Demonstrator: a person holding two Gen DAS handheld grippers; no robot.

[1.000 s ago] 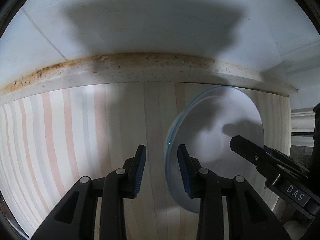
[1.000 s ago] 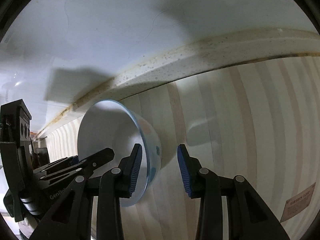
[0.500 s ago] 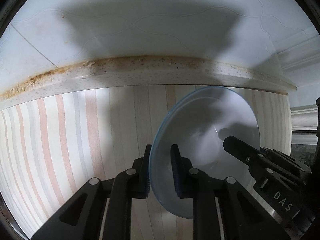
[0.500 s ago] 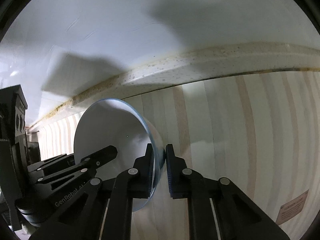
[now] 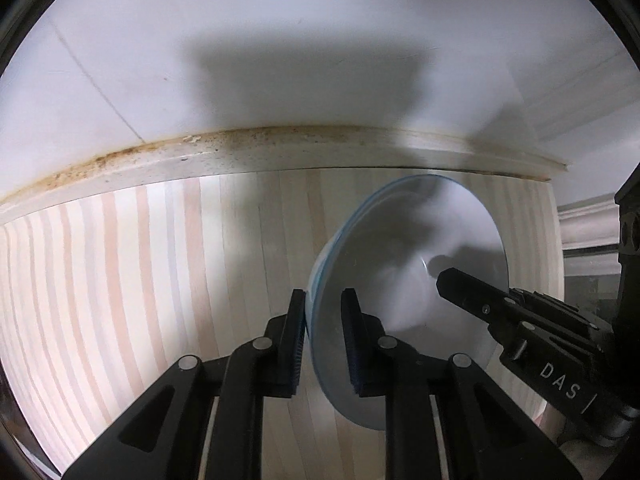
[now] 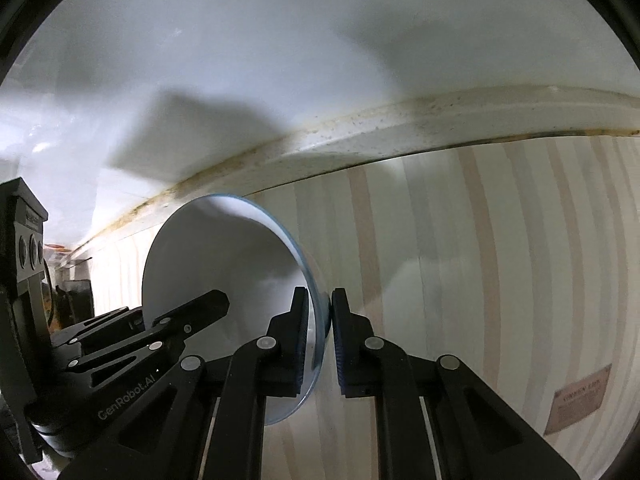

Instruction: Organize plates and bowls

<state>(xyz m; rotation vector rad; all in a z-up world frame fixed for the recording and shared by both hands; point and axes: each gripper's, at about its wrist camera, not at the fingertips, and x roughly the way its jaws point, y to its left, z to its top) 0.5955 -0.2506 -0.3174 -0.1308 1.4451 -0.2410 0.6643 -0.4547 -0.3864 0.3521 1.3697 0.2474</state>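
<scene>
A white bowl (image 5: 404, 264) with a pale blue rim hangs a little above the striped wooden counter (image 5: 160, 280), held from both sides. My left gripper (image 5: 323, 336) is shut on the bowl's left rim, one pad outside and one inside. My right gripper (image 6: 320, 332) is shut on the opposite rim of the bowl (image 6: 224, 256). In the left wrist view the right gripper's finger (image 5: 472, 292) reaches into the bowl from the right. In the right wrist view the left gripper's fingers (image 6: 188, 316) enter from the left.
A stained cream ledge (image 5: 280, 148) runs along the back of the counter under a white tiled wall (image 5: 280, 40). A small brown label (image 6: 580, 400) lies on the counter at the right. Dark clutter (image 6: 68, 296) sits at the far left end.
Both grippers closed on opposite rims of the bowl. The bowl then rose slightly off the counter with both grippers.
</scene>
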